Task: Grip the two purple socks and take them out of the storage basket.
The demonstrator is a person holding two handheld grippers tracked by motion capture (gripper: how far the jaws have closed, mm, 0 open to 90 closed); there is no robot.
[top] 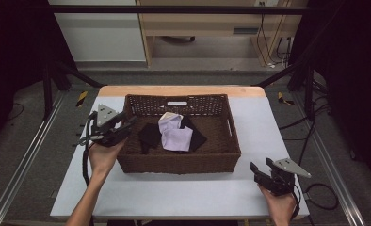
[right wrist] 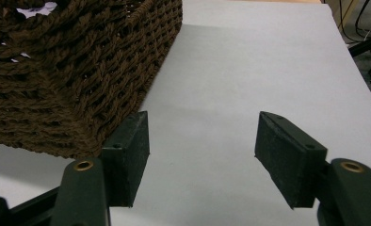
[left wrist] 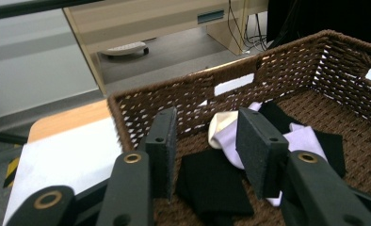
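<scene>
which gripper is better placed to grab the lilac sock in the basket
Left. The left gripper is open at the basket's left rim, aimed in at the lilac sock. The right gripper is open over bare table outside the basket's near right corner.

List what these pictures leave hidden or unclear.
- High view: the lavender sock covers part of the black cloth pieces; their number is unclear.
- Left gripper view: the left gripper fingers block part of the brown woven basket floor.
- Right gripper view: the top edge cuts off the basket.
</scene>
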